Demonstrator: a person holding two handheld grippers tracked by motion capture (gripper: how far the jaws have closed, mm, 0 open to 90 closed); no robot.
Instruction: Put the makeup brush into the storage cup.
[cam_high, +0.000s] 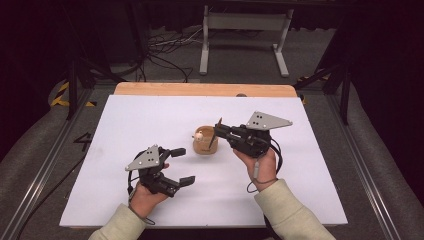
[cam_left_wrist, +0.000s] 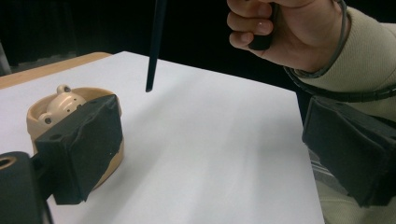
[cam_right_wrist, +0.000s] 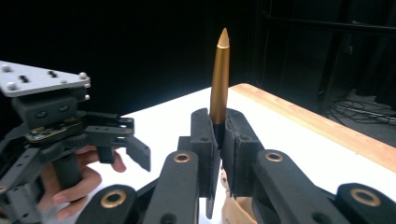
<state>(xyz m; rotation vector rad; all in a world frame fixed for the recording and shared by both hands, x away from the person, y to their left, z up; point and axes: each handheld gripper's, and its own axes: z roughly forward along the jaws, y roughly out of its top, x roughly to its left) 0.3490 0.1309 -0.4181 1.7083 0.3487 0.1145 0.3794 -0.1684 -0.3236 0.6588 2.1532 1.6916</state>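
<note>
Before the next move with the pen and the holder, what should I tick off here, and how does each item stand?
1. Right gripper shut on the pen: ok.
2. Pen lifted out of the holder, tip hanging free: ok.
3. Left gripper open, nothing between its jaws: ok.
4. Holder upright on the white table: ok.
5. Left gripper clear of the holder: cannot tell; one jaw overlaps it in the left gripper view.
</note>
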